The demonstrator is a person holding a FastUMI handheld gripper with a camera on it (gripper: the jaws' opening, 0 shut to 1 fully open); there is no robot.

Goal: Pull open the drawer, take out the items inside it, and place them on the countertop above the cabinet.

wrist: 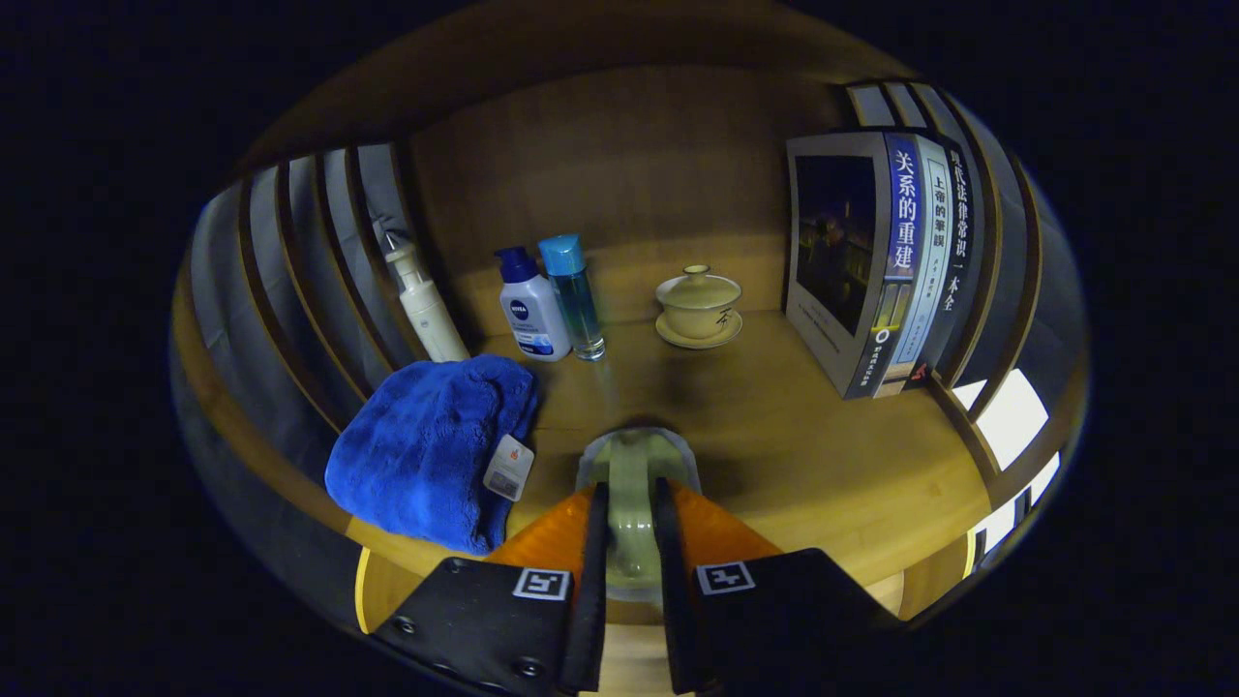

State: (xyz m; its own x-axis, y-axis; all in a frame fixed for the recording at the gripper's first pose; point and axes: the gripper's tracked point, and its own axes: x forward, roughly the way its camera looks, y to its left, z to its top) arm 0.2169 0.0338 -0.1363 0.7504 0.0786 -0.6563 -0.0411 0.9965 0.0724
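Low in the frame, the gripper (629, 528) is nearly closed, both fingers pinching a pale green cup (634, 463) by its handle, held just over the wooden countertop (794, 436). To the left lies a blue towel (431, 447). Farther back, left of centre, stand a pump bottle (423, 302), a white lotion bottle (532, 312) and a blue-capped bottle (574, 295); centre, a lidded tea bowl (698, 306); upper right, books (886, 257).

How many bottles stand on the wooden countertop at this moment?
3. A pump bottle stands by the slatted side wall, behind the blue towel. A white bottle and a clear blue bottle stand together beside it. The claw grips a pale green object.
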